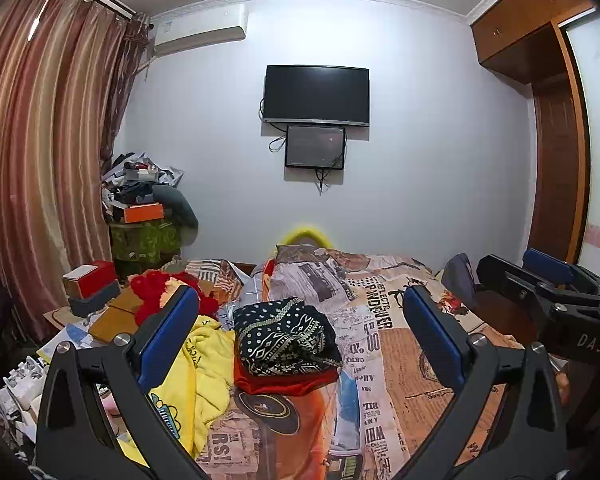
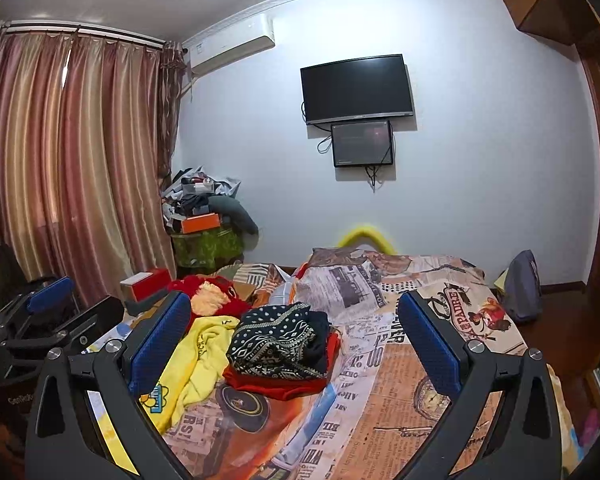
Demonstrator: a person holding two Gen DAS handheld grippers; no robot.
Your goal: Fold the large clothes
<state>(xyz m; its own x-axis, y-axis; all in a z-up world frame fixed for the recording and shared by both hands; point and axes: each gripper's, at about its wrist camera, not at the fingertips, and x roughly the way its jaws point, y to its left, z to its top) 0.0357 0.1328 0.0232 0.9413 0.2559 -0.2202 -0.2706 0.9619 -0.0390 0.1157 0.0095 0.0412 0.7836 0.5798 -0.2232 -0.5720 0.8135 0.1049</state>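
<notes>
You have two grippers, the left gripper (image 1: 300,304) and the right gripper (image 2: 294,312), each with two blue-padded fingers spread wide. On the bed (image 1: 420,360) you can count four garments: one patterned dark garment (image 1: 284,334), one red garment under it (image 1: 284,382), one yellow garment (image 1: 208,364), one fuzzy red garment (image 1: 156,292). Two screens hang on the wall: a television (image 1: 316,94) and a smaller screen (image 1: 315,147).

Folded black garment with white dots and diamond bands (image 1: 286,334), lying on top of a folded red garment (image 1: 284,382), the two stacked near the middle of the bed (image 1: 412,360). Just left of the stack, touching it, a loose yellow garment (image 1: 204,372), crumpled and unfolded, with a blue and white cartoon print at its near edge. Farther back on the left, a rumpled red fleecy garment (image 1: 160,292) with a pale yellow patch, heaped by the bed's left edge
</notes>
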